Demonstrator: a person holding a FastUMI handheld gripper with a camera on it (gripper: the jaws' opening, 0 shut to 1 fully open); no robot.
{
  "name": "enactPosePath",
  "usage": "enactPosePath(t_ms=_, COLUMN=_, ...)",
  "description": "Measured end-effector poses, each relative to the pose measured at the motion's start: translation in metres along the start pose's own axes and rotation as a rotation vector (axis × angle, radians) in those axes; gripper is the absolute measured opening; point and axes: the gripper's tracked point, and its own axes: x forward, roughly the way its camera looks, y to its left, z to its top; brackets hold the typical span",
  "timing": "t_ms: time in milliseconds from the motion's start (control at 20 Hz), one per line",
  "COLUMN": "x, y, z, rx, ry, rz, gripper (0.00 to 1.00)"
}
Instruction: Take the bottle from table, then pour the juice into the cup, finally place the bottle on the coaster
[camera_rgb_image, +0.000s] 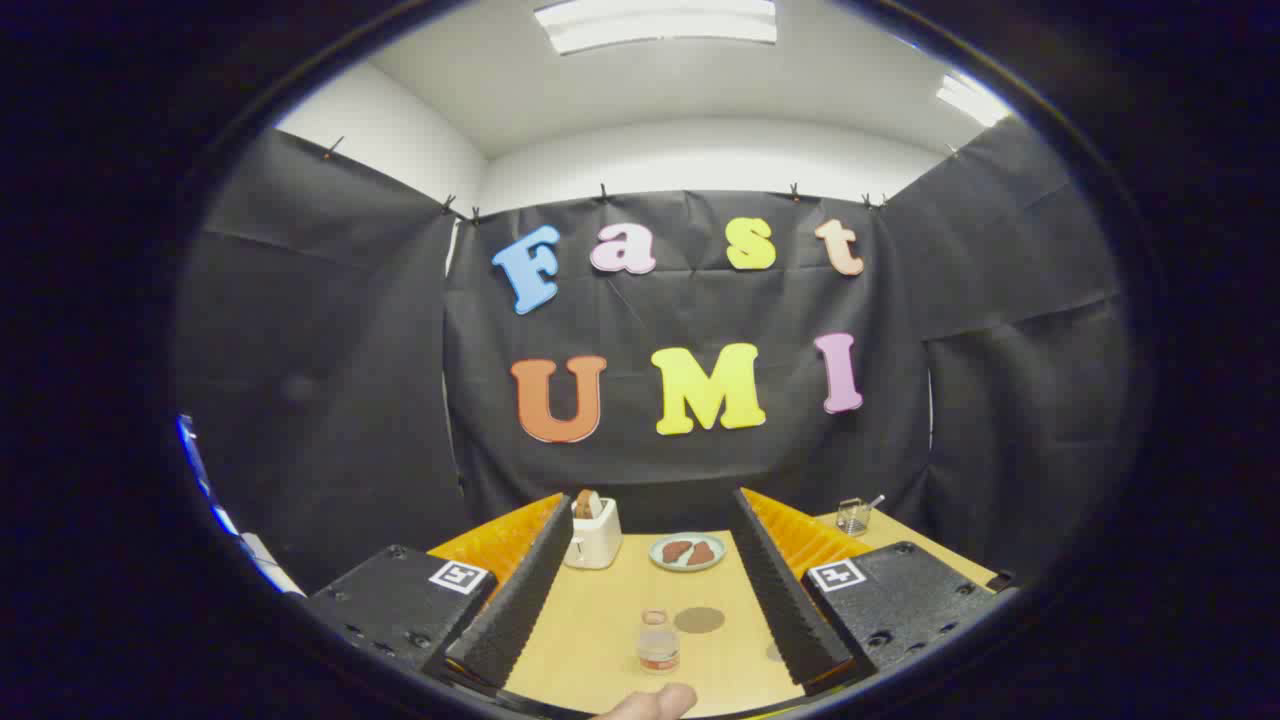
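My gripper (645, 600) hangs above the desk (600, 640), fingers spread wide apart and gripping nothing. Between them, toward the near edge, stands the small clear bottle (658, 641), upright, with the round brown coaster (699, 620) just beside it on the right, not touching. Farther back near the far edge I see a white toaster (593, 535) holding toast and a plate (687, 552) with two brown pieces. A glass cup (852, 516) sits at the far right corner. A fingertip (655, 702) pokes in at the near edge.
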Motion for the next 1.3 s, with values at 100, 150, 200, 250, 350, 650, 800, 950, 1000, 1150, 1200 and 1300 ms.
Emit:
enactPosePath(t_ms=100, x=-0.008, y=0.007, z=0.01, rx=-0.003, ry=0.0, rz=0.0, gripper=1.0)
enactPosePath(t_ms=150, x=-0.008, y=0.007, z=0.015, rx=-0.004, ry=0.002, rz=-0.006, gripper=1.0)
enactPosePath(t_ms=200, x=-0.006, y=0.009, z=0.017, rx=-0.003, ry=0.006, rz=-0.002, gripper=1.0)
enactPosePath(t_ms=250, x=-0.004, y=0.014, z=0.015, rx=-0.006, ry=0.016, rz=0.011, gripper=1.0)
enactPosePath(t_ms=350, x=-0.002, y=0.011, z=0.007, rx=-0.028, ry=0.051, rz=-0.004, gripper=1.0)
enactPosePath(t_ms=650, x=0.007, y=0.016, z=-0.014, rx=-0.019, ry=0.087, rz=0.011, gripper=1.0)
enactPosePath(t_ms=800, x=0.012, y=0.023, z=-0.022, rx=-0.018, ry=0.093, rz=0.02, gripper=1.0)
enactPosePath(t_ms=950, x=0.01, y=0.026, z=-0.026, rx=-0.032, ry=0.099, rz=0.011, gripper=1.0)
enactPosePath(t_ms=1000, x=0.01, y=0.029, z=-0.027, rx=-0.044, ry=0.103, rz=0.01, gripper=1.0)
enactPosePath(t_ms=1150, x=0.011, y=0.033, z=-0.035, rx=-0.057, ry=0.099, rz=0.002, gripper=1.0)
enactPosePath(t_ms=1200, x=0.012, y=0.034, z=-0.04, rx=-0.054, ry=0.102, rz=0.002, gripper=1.0)
enactPosePath(t_ms=1300, x=0.017, y=0.037, z=-0.055, rx=-0.051, ry=0.119, rz=0.0, gripper=1.0)
